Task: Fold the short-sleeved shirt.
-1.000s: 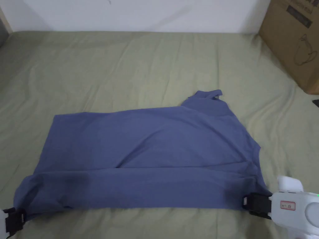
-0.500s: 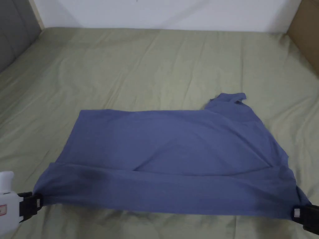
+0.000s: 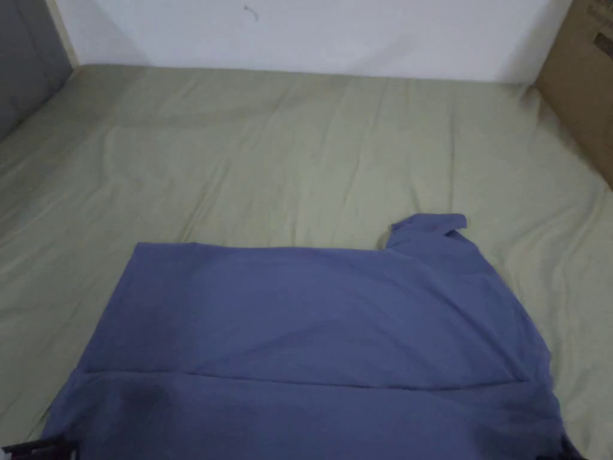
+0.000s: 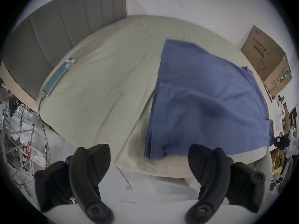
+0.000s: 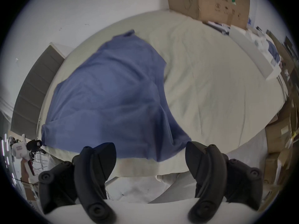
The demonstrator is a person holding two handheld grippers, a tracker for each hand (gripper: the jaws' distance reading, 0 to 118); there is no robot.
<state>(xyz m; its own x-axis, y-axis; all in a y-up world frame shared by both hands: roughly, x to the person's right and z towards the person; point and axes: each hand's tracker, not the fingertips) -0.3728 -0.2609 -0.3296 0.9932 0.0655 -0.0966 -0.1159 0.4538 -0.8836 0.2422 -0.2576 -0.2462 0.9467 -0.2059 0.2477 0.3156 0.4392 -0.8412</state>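
The blue short-sleeved shirt lies spread flat on the bed, toward its near edge, with a long crease running across it parallel to that edge and one sleeve poking out on the far side. In the head view the near strip of the shirt reaches the bottom of the frame, where a dark bit of the left claw shows at the lower left corner, just beside the shirt's near corner.

The left gripper view adds what the head view cuts off: the left claw has its jaws spread wide with nothing between them, and the shirt's near corner lies on the bed just beyond them. Far off at the shirt's other end, the right claw sits beside the cloth edge.

The right gripper view shows the right claw likewise wide open and holding nothing, the shirt's corner lying on the bed between and past the jaw tips; whether cloth touches either jaw cannot be told.

Outward, the left gripper view takes in a grey padded headboard, a teal strip on the bed, and a cardboard box; the head view shows the box at the right against a white wall.
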